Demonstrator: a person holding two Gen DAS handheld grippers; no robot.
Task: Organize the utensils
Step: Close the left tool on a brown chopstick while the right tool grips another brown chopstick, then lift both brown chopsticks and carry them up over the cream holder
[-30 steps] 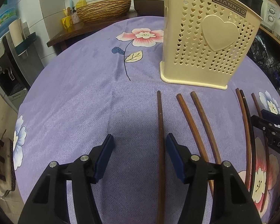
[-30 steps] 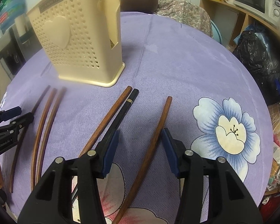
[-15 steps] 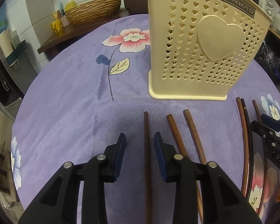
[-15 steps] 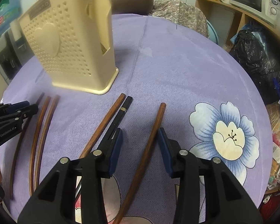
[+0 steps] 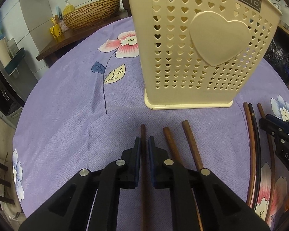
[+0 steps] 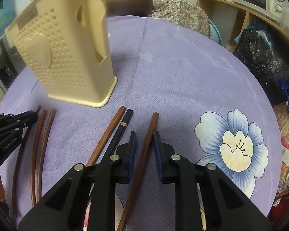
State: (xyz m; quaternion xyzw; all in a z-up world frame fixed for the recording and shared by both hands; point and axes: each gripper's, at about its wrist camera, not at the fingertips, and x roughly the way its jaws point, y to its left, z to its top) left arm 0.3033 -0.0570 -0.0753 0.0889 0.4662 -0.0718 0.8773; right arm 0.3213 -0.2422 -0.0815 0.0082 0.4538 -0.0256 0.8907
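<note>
1. On the round table under its purple flowered cloth (image 5: 67, 127), six slim chopsticks lay flat in front of the upright cream plastic utensil holder pierced with heart-shaped holes (image 5: 198, 57).
2. Three brown wooden chopsticks lay on the left side and two brown ones plus a black one on the right; none had gone into the holder.
3. Left tongs (image 5: 144, 144) had just been closing: a second before, their blue pads stood wide with the leftmost brown wooden chopstick (image 5: 143, 154) beside the right pad; now the pads were drawn in narrow around that stick, which ran between them.
4. Left wrist view also showed the holder larger and nearer than a second earlier, and the stick's far tip lay just past the pads.
5. Right tongs (image 6: 144, 140) had likewise been closing, from a broad gap to a narrower one.
6. Between their pads lay the rightmost brown wooden chopstick (image 6: 150, 132), but a sliver of cloth showed on each side of it, so the pads were not yet pressing.
7. Beside it to the left, the black chopstick with a gold band (image 6: 123, 127) and its brown neighbour (image 6: 109, 132) lay where they had been.
</note>
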